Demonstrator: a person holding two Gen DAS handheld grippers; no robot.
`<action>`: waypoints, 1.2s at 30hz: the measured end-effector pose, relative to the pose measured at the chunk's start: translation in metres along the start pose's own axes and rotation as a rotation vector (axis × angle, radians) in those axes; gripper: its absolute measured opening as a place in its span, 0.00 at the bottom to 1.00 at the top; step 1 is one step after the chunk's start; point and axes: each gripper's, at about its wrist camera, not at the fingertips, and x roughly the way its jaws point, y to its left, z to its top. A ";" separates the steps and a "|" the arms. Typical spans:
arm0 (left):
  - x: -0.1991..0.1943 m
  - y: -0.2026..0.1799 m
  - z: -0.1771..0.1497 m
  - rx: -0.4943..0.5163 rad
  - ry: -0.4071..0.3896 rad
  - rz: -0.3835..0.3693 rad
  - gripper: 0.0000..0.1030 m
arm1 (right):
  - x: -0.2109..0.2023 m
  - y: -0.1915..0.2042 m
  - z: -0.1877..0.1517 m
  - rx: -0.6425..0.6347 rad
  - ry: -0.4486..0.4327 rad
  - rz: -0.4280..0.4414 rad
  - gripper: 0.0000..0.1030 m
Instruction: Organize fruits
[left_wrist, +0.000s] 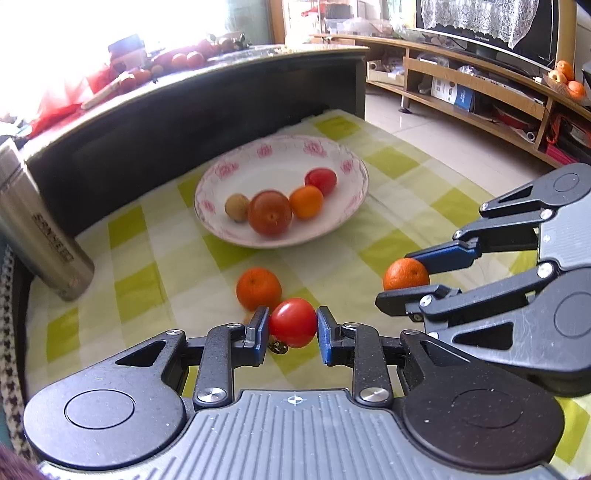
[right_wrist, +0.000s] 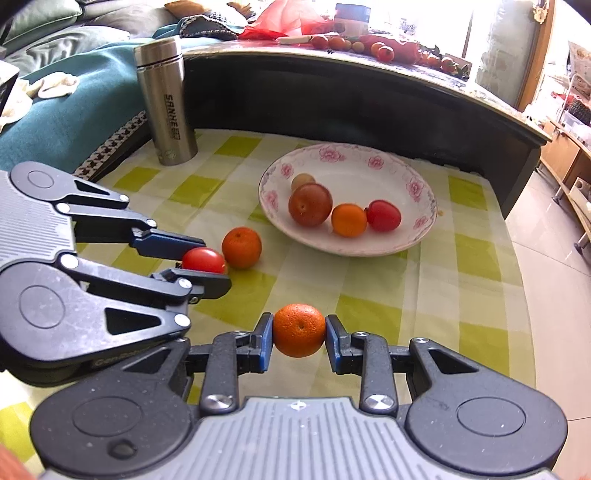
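Left wrist view: low, close, faces plate (left_wrist: 207, 195) from left. Right wrist view: same, from right. Shared: plate, checked cloth (right_wrist: 369, 280), flask (right_wrist: 166, 99).

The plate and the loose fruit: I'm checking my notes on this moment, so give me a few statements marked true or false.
1. The plate holds four fruits. True.
2. The left claw grips an orange. False: it closes on a red tomato.
3. The right claw holds an orange. True.
4. The steel flask lies on its side. False: it stands upright.
5. One orange sits free on the cloth. True.
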 end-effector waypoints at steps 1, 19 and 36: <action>0.001 0.001 0.003 0.001 -0.004 0.001 0.33 | 0.000 -0.001 0.002 -0.001 -0.004 -0.006 0.34; 0.049 0.027 0.069 -0.036 -0.066 0.041 0.33 | 0.040 -0.048 0.067 0.044 -0.067 -0.092 0.34; 0.101 0.044 0.099 -0.046 -0.042 0.046 0.33 | 0.088 -0.077 0.092 0.039 -0.091 -0.119 0.34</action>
